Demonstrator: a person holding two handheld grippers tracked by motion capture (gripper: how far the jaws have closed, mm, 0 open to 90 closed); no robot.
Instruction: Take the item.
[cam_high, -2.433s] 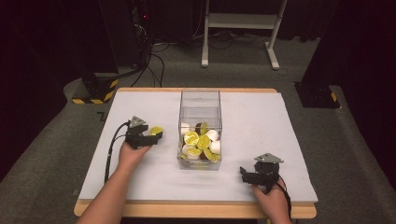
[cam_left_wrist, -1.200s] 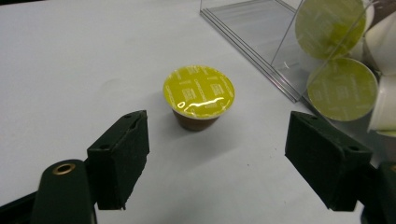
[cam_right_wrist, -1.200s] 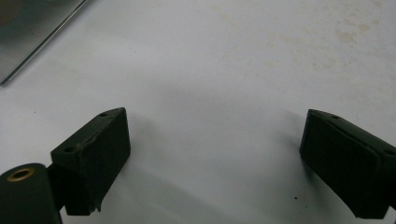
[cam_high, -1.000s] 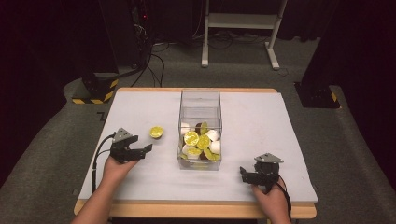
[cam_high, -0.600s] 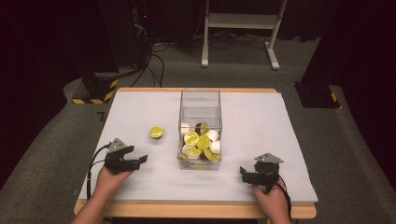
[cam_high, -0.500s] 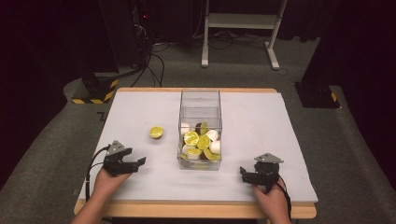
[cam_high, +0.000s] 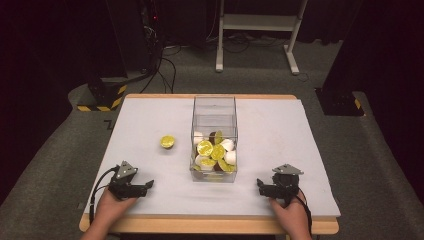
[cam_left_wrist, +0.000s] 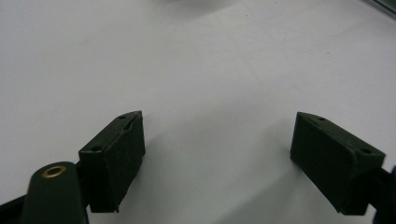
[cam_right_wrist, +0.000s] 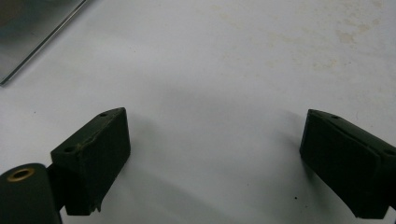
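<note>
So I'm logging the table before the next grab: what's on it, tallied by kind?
Clear box holding small capsules, too piled to count: 1
Yellow-topped capsule loose on the table: 1
Grippers, left gripper and right gripper, both open and empty: 2
Total: 4

High camera above the table (cam_high: 280, 125), facing forward-down; both tongs cameras close over its white top.

The clear box (cam_high: 214, 140) stands on the table (cam_high: 280, 125) between the left gripper (cam_high: 146, 186) and right gripper (cam_high: 261, 185), slightly beyond both; a loose capsule (cam_high: 167, 142) lies beyond the left gripper.
</note>
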